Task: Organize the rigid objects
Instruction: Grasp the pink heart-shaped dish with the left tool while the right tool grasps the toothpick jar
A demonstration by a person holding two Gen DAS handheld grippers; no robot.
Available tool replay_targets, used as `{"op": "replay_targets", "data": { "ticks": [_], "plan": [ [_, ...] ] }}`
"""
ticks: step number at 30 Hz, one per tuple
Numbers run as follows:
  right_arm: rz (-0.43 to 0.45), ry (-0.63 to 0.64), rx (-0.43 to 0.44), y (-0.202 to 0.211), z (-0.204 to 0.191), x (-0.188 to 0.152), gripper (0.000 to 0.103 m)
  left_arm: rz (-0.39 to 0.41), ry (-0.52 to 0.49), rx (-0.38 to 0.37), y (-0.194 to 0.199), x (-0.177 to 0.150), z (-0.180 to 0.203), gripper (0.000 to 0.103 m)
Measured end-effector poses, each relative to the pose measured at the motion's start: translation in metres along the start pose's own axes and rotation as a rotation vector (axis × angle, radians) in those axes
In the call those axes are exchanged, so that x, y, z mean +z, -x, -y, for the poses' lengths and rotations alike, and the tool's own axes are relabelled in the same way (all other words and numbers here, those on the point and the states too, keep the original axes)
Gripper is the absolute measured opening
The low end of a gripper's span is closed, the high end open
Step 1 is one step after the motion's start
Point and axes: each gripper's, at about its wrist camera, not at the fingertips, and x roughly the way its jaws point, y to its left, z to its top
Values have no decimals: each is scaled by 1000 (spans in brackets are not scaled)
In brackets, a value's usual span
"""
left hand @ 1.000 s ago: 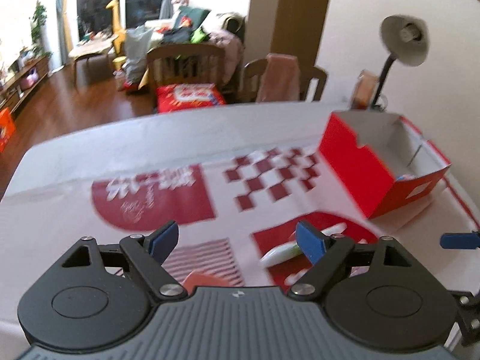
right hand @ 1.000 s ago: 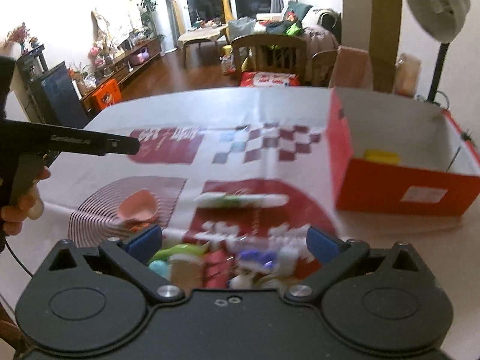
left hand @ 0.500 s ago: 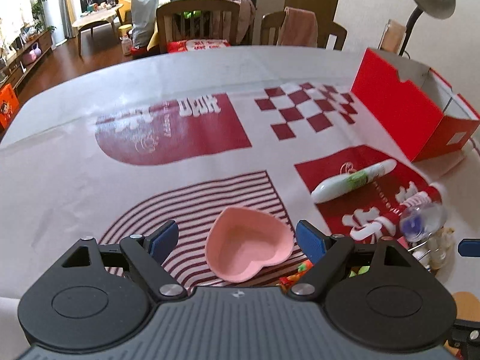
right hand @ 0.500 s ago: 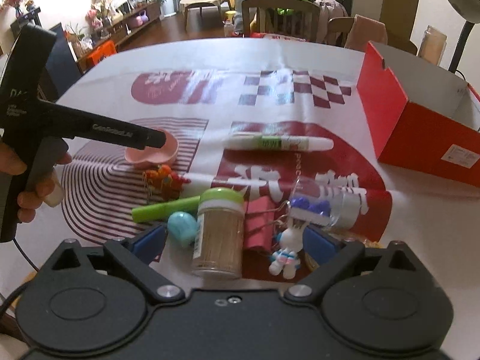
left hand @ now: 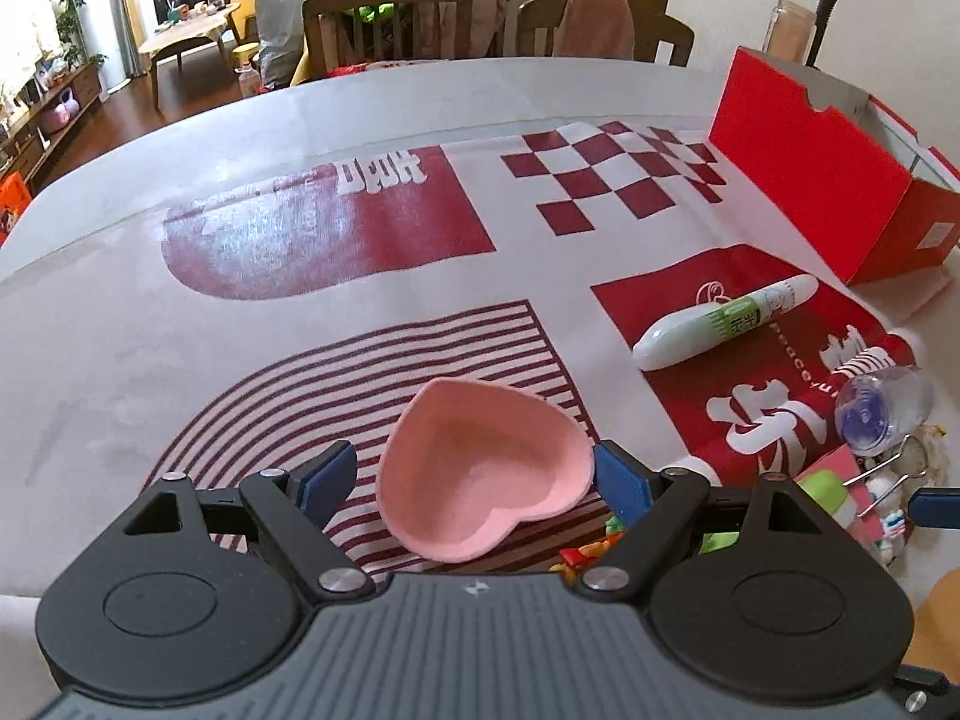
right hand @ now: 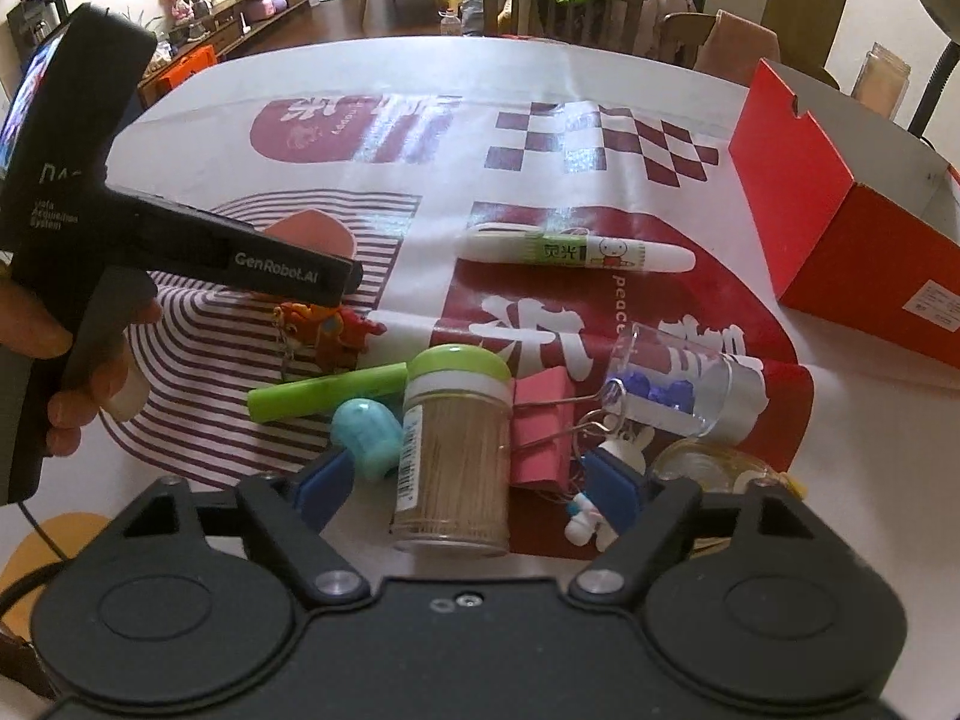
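Your left gripper (left hand: pixel 474 474), fingers spread, has dropped to straddle the pink heart dish (left hand: pixel 480 468); your right gripper (right hand: pixel 465 483) has just been narrowing around the toothpick jar (right hand: pixel 453 456), ungripped; both pickups imminent

Both grippers tilt downward over the table: the left gripper (left hand: pixel 474 477) stands wide open, while the right gripper (right hand: pixel 468 483) has just been narrowing, unclamped.

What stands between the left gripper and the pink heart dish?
Nothing visible. The pink heart dish already sits between the open fingers of the left gripper, one pad near its rim; whether it touches is unclear.
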Motion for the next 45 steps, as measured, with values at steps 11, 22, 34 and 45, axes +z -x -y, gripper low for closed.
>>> {"op": "replay_targets", "data": {
  "ticks": [11,22,34,45],
  "plan": [
    [-4,34,-42,-10,-8,3,66,3,19,-2,-9,-3,-4,86],
    [13,93,-102,-5,-16,0,49,19,-9,15,-5,-6,-2,76],
    [38,42,-54,12,-11,1,44,19,32,8,16,-10,-16,76],
    [117,-6,-54,57,0,7,43,35,45,-42,59,-11,-22,76]
  ]
}}
